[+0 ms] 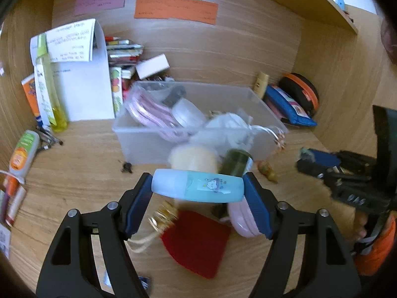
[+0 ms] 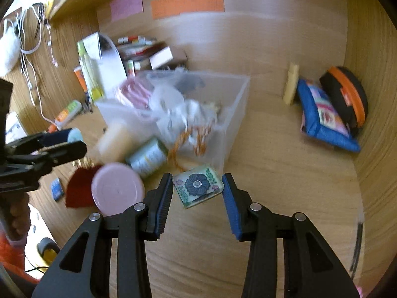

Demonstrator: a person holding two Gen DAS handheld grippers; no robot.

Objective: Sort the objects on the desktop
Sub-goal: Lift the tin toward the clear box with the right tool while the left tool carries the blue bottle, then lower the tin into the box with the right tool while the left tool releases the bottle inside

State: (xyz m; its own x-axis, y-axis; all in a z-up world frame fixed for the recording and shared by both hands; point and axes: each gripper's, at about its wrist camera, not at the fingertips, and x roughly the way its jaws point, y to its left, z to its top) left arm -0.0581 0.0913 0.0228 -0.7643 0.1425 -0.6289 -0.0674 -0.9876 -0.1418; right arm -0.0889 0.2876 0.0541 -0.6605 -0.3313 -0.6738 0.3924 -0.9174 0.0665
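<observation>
My left hand-held gripper (image 1: 198, 186) clamps a pale blue bottle (image 1: 197, 186) crosswise above the tabletop (image 1: 74, 173), before the clear bin (image 1: 139, 136). My right hand-held gripper (image 2: 197, 186) grips a flowered glass tile (image 2: 197, 185).

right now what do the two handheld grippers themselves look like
Both the left gripper and the right gripper are matte black frames with triangular cut-outs, silver pivot pins, and two fingers faced with ribbed blue pads. An orange sleeve shows on the person behind the right gripper. No cables are visible.
</observation>
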